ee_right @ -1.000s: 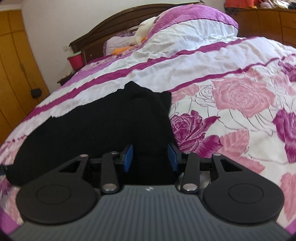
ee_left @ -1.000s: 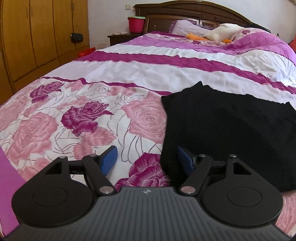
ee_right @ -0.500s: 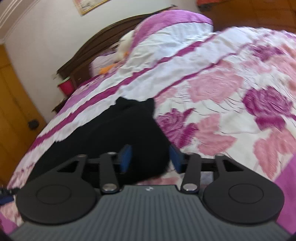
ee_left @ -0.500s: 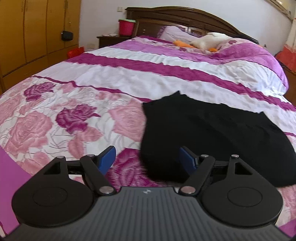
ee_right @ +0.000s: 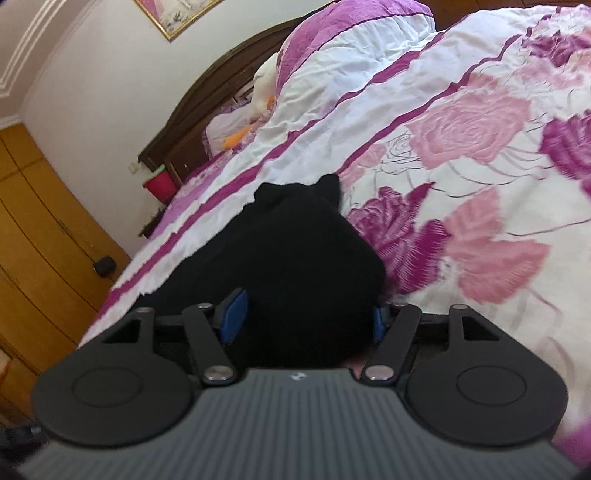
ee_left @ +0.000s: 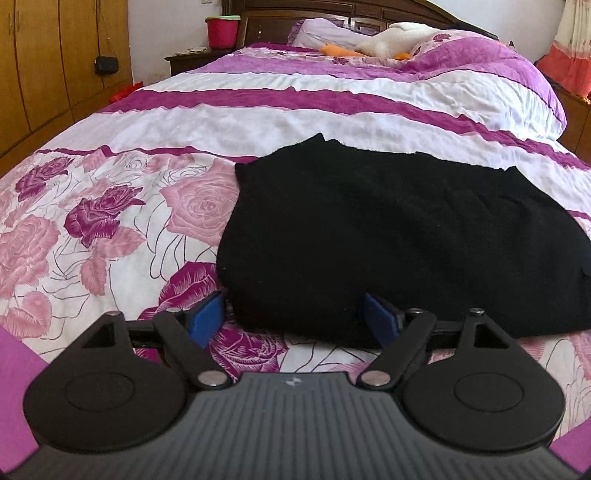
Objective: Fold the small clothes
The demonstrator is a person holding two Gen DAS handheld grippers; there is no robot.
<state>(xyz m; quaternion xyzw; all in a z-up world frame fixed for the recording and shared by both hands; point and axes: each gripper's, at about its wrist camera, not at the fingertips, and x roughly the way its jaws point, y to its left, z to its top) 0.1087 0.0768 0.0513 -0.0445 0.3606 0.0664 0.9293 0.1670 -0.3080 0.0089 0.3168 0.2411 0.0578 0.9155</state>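
Observation:
A black knit garment lies flat on the rose-patterned bedspread. In the left wrist view my left gripper is open, its blue pads on either side of the garment's near left edge, low over the bed. In the right wrist view the same garment fills the middle. My right gripper is open, its blue pads straddling the garment's near end. I cannot tell whether either gripper touches the cloth.
A white and orange plush toy and pillows lie at the headboard. A red bucket stands on the nightstand. Wooden wardrobes line the left wall. The bed's near edge is under the grippers.
My left gripper has moved right and forward, so the garment's near edge now lies between its pads. My right gripper has tilted and pulled back slightly, and opened wider around the garment's end.

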